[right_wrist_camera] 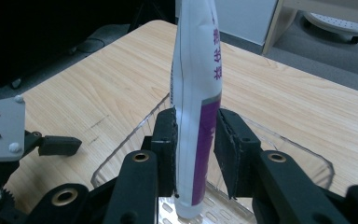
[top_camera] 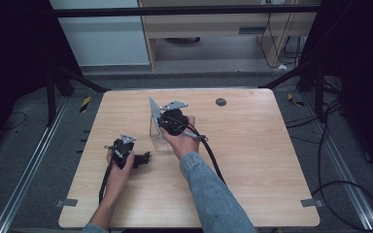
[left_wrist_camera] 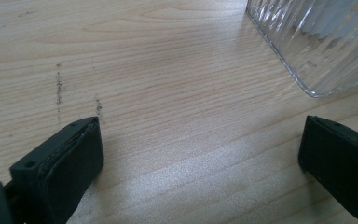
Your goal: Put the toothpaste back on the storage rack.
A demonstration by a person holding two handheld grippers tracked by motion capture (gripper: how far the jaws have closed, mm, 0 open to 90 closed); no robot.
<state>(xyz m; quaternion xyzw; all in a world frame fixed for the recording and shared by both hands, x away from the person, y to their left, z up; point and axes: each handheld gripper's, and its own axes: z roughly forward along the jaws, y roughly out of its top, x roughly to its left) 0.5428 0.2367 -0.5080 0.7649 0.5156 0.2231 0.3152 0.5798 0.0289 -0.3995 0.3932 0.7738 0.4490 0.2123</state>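
Right claw under my control clamps white-and-purple plastic tube upright inside clear ribbed plastic container; left claw, jaws apart, rests beside it.

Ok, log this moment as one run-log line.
right gripper: shut on tube, upright in clear container | left gripper: open, empty, on table

Left tongs gape; right tongs clamped.

Purple printed characters run vertically on white toothpaste tube, right gripper view; too small and partial to read. No other text legible.
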